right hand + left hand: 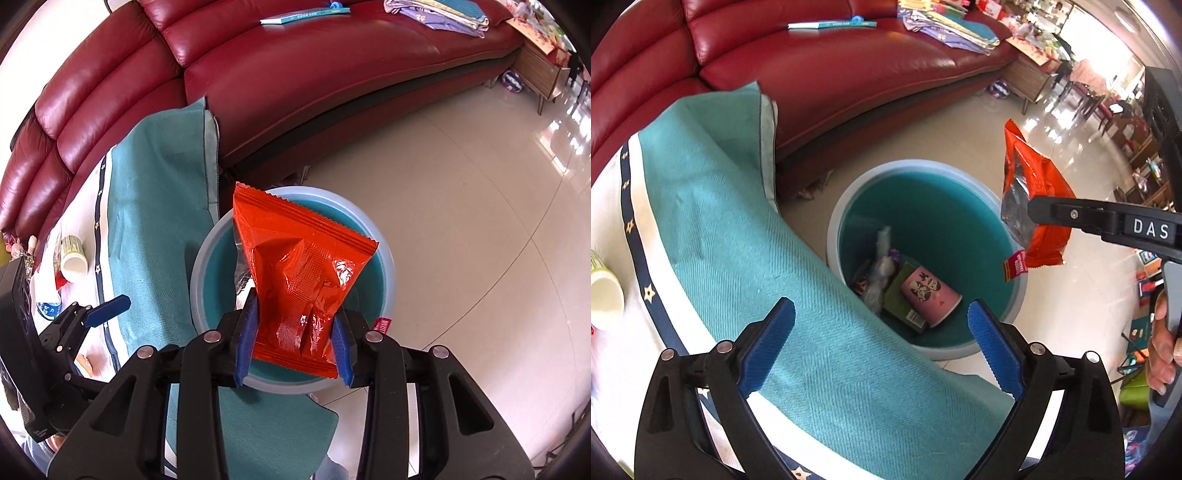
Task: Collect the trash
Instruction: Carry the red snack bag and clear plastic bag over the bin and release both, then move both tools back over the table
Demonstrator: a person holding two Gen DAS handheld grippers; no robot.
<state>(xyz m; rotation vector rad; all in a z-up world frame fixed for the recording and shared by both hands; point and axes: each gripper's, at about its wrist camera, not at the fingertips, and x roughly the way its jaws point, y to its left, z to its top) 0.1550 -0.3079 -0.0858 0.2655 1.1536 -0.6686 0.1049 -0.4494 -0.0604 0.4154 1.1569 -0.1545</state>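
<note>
The right gripper [293, 345] clamped an orange snack wrapper [299, 273] between its pads, directly above the bin [388, 273], ready for dropping. The left gripper [882, 345] stood wide open and empty, with the bin just beyond its fingertips.

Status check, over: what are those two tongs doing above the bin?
Left tongs open, empty. Right tongs shut on crinkled orange foil wrapper, above round teal plastic bin. Nothing blocking the drop.
</note>
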